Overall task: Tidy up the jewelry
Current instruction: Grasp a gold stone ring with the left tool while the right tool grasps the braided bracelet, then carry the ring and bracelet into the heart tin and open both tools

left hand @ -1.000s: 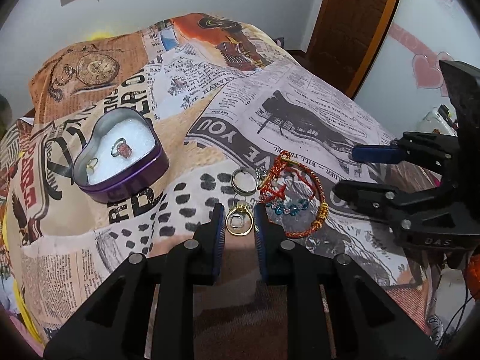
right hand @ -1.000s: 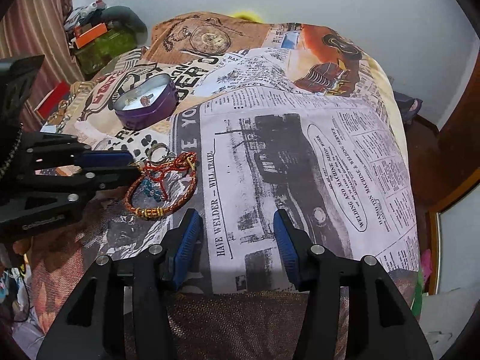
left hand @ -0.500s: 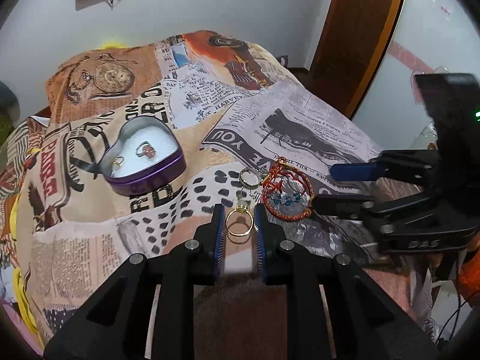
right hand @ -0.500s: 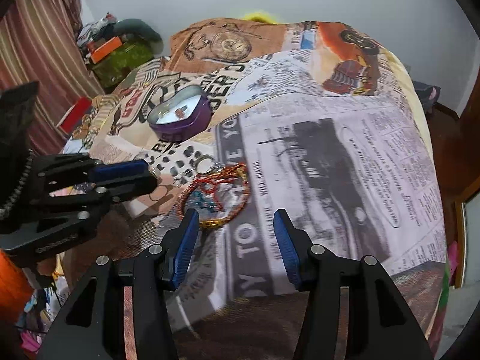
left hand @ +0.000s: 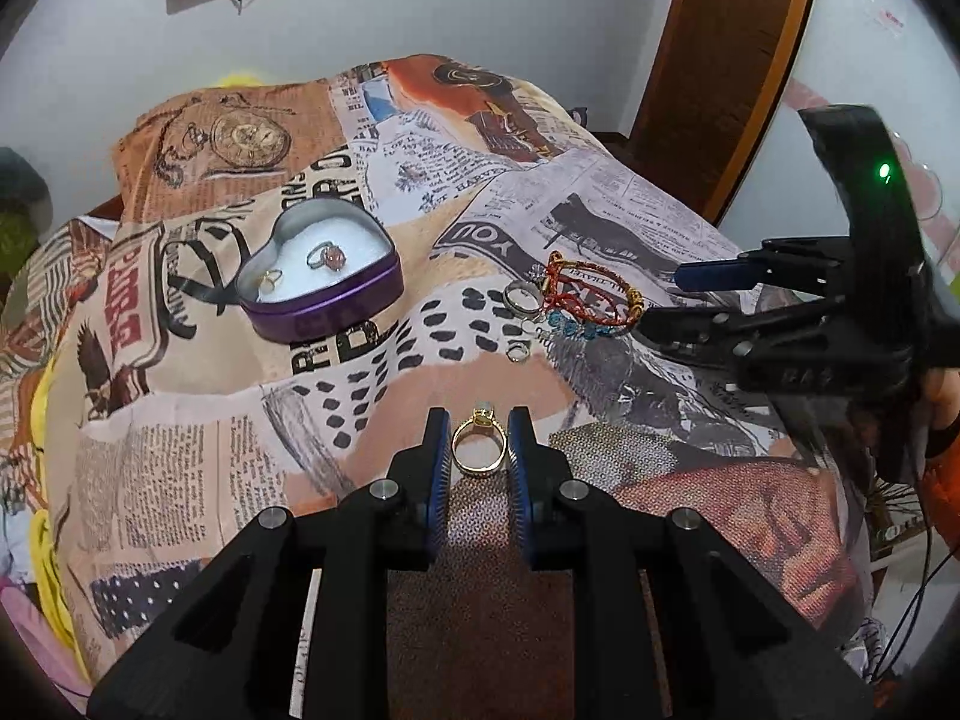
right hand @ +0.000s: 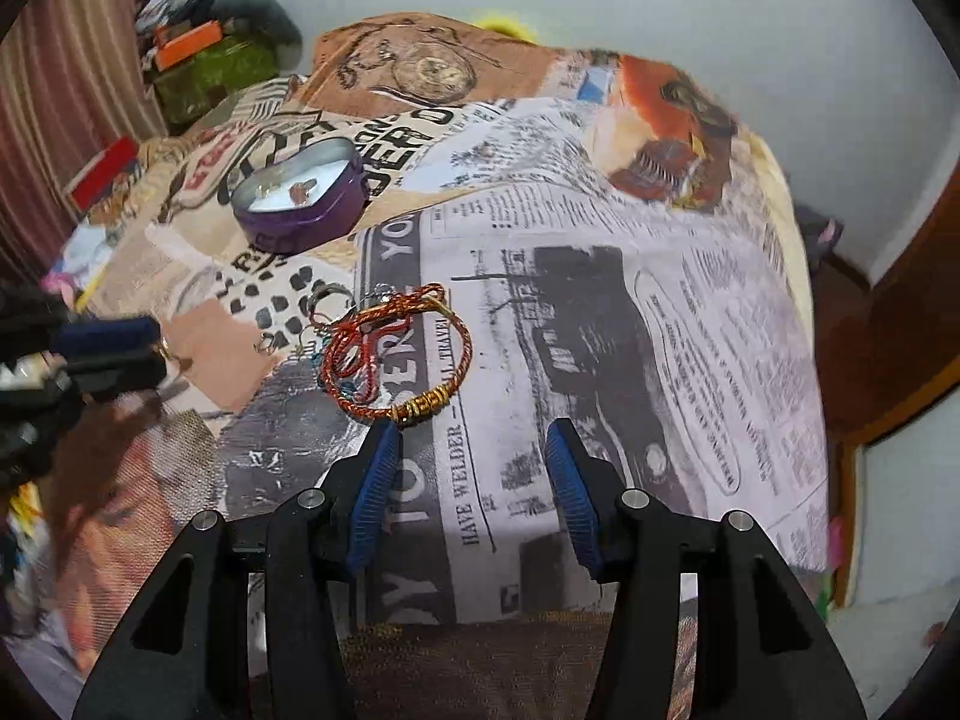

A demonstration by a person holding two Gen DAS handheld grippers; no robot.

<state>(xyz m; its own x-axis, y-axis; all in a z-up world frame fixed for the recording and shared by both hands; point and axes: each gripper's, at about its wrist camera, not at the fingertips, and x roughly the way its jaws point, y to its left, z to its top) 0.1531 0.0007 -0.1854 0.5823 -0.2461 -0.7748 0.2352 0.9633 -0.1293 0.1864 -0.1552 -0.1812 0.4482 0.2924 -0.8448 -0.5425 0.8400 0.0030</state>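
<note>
While the left wrist view shows the left gripper point(left hand: 479, 450) pinching a small gold ring with a pale stone point(left hand: 478, 449) by its band above the newspaper-print bedspread point(left hand: 180, 432), it looks light, hard and slippery. From the right wrist view, the right gripper point(right hand: 471, 480) stands wide and empty near the red-and-gold braided bracelet point(right hand: 396, 354), with the purple heart-shaped tin point(right hand: 300, 198) farther back.

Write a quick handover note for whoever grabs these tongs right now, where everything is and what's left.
Left tongs: shut on the gold ring, lifted off the bedspread.
Right tongs: open, empty, hovering just short of the red cord bracelet.
Done: two rings already sit in the purple heart tin.
Left: drop the gold ring in the tin, then collect the silver ring, the small ring and the bracelet tangled with blue beads.
</note>
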